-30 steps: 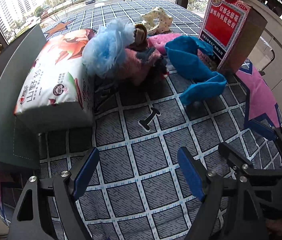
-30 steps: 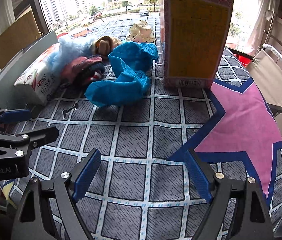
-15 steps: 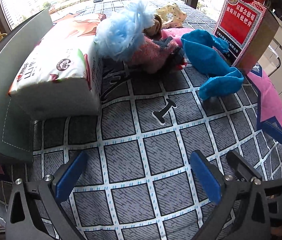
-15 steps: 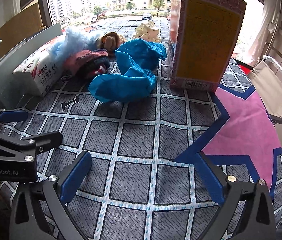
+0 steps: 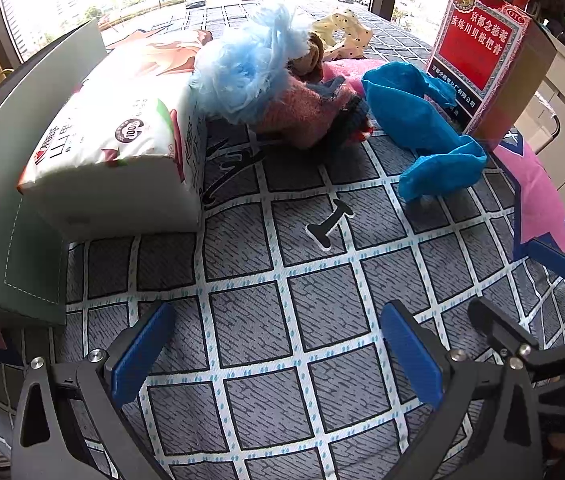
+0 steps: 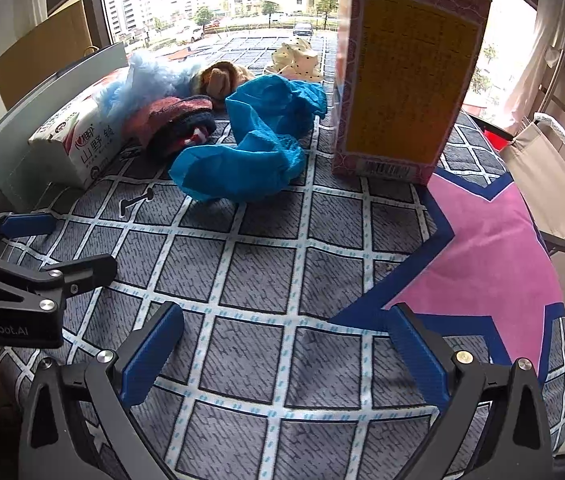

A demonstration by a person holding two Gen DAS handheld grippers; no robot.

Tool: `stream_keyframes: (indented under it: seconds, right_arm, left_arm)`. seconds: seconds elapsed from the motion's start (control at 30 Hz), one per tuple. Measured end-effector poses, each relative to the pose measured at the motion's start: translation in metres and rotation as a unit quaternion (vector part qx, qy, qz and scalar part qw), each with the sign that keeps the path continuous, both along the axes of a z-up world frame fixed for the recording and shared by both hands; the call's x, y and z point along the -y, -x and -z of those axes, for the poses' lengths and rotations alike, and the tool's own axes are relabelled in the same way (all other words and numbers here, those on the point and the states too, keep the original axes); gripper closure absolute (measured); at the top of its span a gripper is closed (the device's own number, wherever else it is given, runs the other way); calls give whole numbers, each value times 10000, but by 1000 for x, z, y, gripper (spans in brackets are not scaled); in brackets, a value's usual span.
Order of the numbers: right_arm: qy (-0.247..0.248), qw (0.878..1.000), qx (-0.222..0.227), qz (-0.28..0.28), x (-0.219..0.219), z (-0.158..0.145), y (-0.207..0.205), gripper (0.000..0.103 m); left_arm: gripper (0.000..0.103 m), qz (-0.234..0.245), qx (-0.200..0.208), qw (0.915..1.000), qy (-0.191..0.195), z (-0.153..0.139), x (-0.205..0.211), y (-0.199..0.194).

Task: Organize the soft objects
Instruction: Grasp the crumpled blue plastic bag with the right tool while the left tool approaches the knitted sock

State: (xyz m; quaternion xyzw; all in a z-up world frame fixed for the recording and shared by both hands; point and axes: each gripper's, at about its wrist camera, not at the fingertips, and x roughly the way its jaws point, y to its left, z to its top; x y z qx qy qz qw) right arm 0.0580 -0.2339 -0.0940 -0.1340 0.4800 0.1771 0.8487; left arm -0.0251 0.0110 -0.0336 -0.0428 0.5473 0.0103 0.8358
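A heap of soft things lies at the far side of the checked cloth: a pale blue fluffy mesh ball (image 5: 242, 76), a pink and dark knitted piece (image 5: 314, 116), a brown plush (image 6: 222, 76), a cream dotted fabric (image 5: 342, 36) and blue shoe covers (image 5: 422, 128) (image 6: 250, 148). My left gripper (image 5: 274, 344) hangs open over bare cloth, well short of the heap. My right gripper (image 6: 282, 344) is open too, with nothing between its fingers, near the pink star pattern (image 6: 482, 248).
A white tissue pack (image 5: 122, 132) leans against a grey-green board (image 5: 6, 216) at the left. A tall red medicine box (image 5: 478, 52) (image 6: 406, 80) stands at the right of the heap. A beige folding chair (image 6: 554, 176) sits past the cloth's right edge.
Both grippers' jaws have spread wider. The left view has closed in a little on the heap; the right view is nearly unchanged.
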Motion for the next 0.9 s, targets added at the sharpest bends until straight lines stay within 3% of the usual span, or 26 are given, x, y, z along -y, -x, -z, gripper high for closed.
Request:
stream_keyframes:
  seconds: [0.23,0.33,0.47,0.53,0.67,0.73,0.9]
  right_arm:
    - [-55,9996,-29,259,17,-3,-9,1]
    - [-222,9990,-99,378,18,-7,-16,8]
    - [-384,9992,-67,108,3,-18,-21,10]
    - [-375,9991,38,-172,-13,-25,-23,24]
    - [-251,9978,338,-516,-41,-34,-36,24]
    - [-211,9975,383,-547,-51,-36,-47,32]
    - [-104,9971,469,-584,-70,-34,-66,32]
  left_arm:
    - [0,7,48,10000,-21,-1,0,1]
    - [0,4,67,10000,-25,-1,1,1]
    - [0,1,79,10000,-26,-1,1,2]
    - [0,0,90,10000,-29,-1,1,2]
    - [0,5,97,9999,-29,-2,1,3]
    - [0,14,99,9999,-35,-2,1,3]
    - [0,21,97,9999,-49,-2,2,3]
